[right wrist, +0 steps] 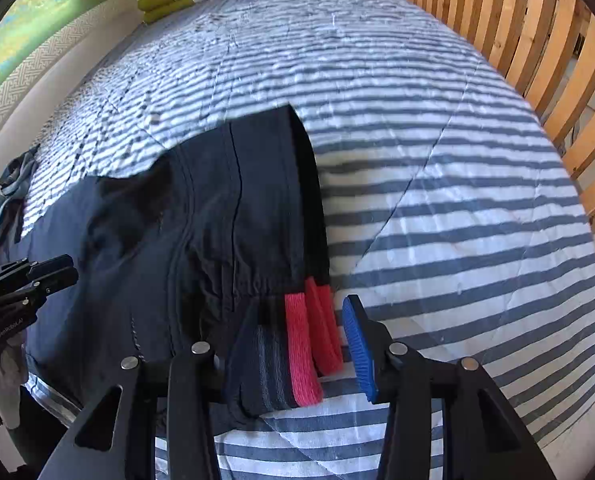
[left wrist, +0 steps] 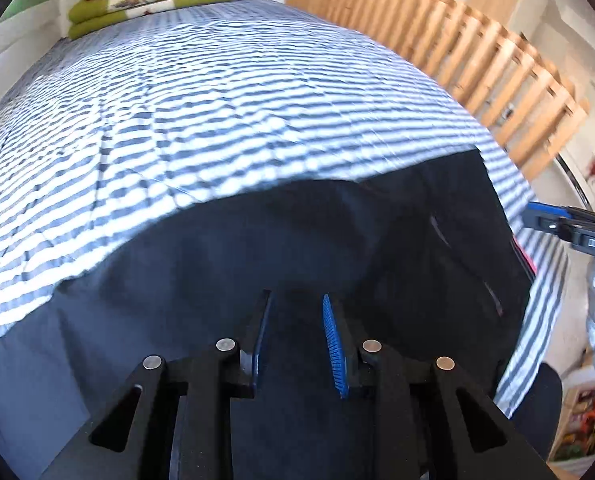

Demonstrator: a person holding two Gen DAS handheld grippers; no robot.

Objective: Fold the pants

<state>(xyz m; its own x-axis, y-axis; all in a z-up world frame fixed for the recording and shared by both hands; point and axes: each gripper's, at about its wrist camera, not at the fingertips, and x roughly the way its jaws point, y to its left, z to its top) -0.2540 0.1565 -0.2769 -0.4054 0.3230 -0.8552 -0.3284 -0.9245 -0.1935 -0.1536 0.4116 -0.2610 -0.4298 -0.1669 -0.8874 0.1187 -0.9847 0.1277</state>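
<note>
The dark navy fabric pants (right wrist: 225,200) lay spread on the blue-and-white striped quilt (right wrist: 437,220), the left gripper (left wrist: 297,336) gaping above them, the right gripper (right wrist: 297,344) straddling their red-banded waistband (right wrist: 301,340), unclamped.

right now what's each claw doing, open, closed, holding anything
Left claw: open over the dark pants, nothing gripped.
Right claw: jaws around the pants' waistband; a grip cannot be told.
</note>
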